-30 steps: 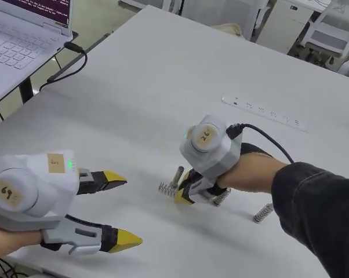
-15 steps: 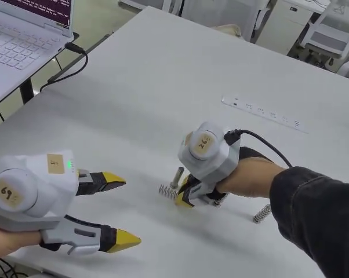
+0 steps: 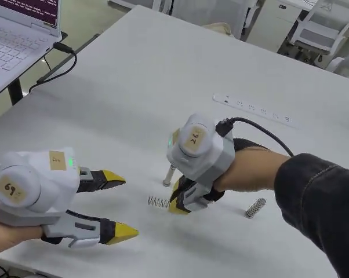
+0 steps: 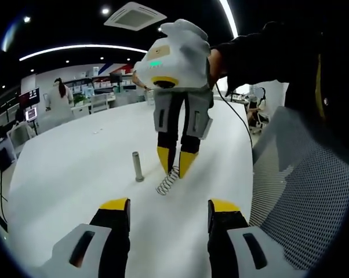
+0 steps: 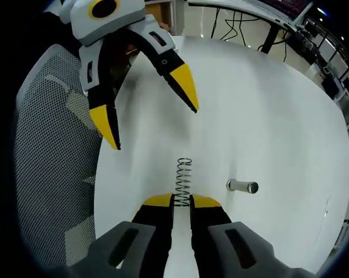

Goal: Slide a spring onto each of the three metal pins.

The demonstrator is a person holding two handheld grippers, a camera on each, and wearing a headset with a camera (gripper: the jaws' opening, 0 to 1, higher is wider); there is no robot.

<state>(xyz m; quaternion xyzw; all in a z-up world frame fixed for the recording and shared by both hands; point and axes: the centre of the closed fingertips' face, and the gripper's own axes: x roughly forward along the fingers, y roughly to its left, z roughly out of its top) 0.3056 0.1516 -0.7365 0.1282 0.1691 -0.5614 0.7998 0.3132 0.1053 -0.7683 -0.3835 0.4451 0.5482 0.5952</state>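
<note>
My right gripper (image 3: 177,206) is low over the white table (image 3: 134,87), shut on one end of a small coil spring (image 3: 158,202). In the right gripper view the spring (image 5: 184,174) sticks out straight ahead from between the yellow fingertips. A short metal pin (image 3: 168,175) stands upright just beyond the spring; it also shows as the pin (image 5: 242,186) and the pin (image 4: 138,167). A second spring (image 3: 255,207) lies loose behind the right hand. My left gripper (image 3: 119,205) hovers open at the near left, empty, facing the right gripper (image 4: 177,162) and the spring (image 4: 167,181).
A white power strip (image 3: 253,110) lies further back on the table. A laptop (image 3: 12,40) with a black cable (image 3: 53,66) sits at the far left edge. Office chairs (image 3: 313,35) stand beyond the table's far side.
My right gripper has moved slightly toward me with the spring, so the spring now lies a bit further from the pin. The left gripper has stayed put and open.
</note>
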